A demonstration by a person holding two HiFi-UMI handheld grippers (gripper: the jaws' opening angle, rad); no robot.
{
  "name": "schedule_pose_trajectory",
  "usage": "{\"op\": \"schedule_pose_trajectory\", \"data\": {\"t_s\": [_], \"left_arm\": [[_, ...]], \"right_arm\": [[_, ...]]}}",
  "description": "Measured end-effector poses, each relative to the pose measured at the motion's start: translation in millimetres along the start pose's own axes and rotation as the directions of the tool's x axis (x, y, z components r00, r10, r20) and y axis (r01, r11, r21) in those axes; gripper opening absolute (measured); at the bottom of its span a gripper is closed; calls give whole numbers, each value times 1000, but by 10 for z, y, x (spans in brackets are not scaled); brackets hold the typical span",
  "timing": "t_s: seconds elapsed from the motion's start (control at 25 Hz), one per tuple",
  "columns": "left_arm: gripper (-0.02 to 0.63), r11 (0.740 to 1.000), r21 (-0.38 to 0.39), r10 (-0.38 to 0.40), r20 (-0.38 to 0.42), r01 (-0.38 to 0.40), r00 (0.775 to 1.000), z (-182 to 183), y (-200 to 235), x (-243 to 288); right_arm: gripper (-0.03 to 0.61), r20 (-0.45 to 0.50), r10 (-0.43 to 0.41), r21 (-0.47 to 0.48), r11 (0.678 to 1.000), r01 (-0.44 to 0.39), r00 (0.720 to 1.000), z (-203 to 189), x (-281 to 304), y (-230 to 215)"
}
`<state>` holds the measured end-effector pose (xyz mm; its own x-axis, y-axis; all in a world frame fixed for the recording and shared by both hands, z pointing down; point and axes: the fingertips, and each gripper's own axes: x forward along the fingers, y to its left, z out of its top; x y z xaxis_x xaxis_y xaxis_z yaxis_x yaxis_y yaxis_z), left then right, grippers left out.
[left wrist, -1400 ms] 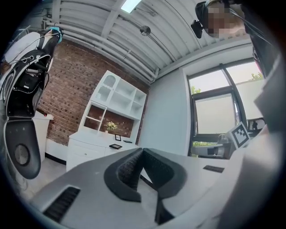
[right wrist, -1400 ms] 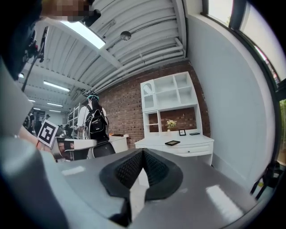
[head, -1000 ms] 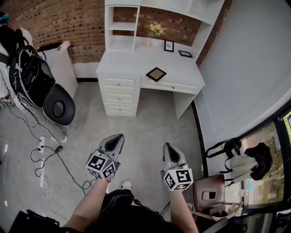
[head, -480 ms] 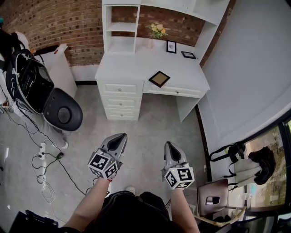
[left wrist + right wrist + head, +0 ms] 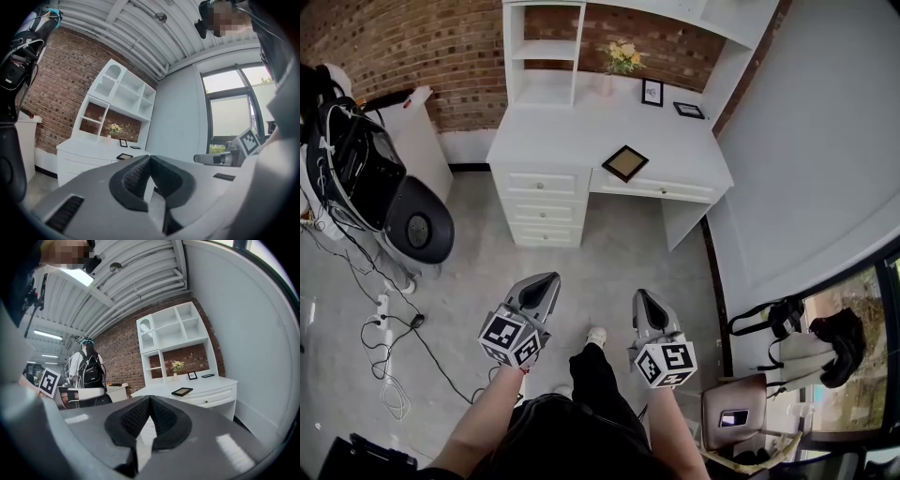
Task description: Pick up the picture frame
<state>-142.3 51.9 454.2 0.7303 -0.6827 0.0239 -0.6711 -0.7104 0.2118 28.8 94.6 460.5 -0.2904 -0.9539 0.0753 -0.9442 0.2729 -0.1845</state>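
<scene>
A dark picture frame with a tan inside lies flat near the front edge of the white desk; it also shows as the frame in the right gripper view and the frame in the left gripper view. Two smaller frames stand further back, one upright, one lying. My left gripper and right gripper are held level over the floor, well short of the desk. Both have their jaws shut with nothing between them.
A vase of flowers stands at the back of the desk under white shelves. A black office chair with bags and floor cables is at the left. A brown chair stands at the right by the white wall.
I have walked toward the desk, which now sits a little lower and larger in the head view. Both grippers stay shut in the same pose. A foot now shows between them.
</scene>
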Motion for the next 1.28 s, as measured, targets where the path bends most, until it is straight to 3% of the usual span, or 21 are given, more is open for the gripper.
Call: {"op": "schedule_pose_trajectory", "data": {"t_s": [0.68,1.28], "left_arm": [[-6,1000,-6,22,0,-22,1000,112,440,1235],[-6,997,-10,83,-22,-83,996,75,748,1831]], "right_arm": [[3,-9,35,-8,999,-35,999,244,1116,-822],[3,-55,88,34,996,-86,995,185,1738,-1294]]}}
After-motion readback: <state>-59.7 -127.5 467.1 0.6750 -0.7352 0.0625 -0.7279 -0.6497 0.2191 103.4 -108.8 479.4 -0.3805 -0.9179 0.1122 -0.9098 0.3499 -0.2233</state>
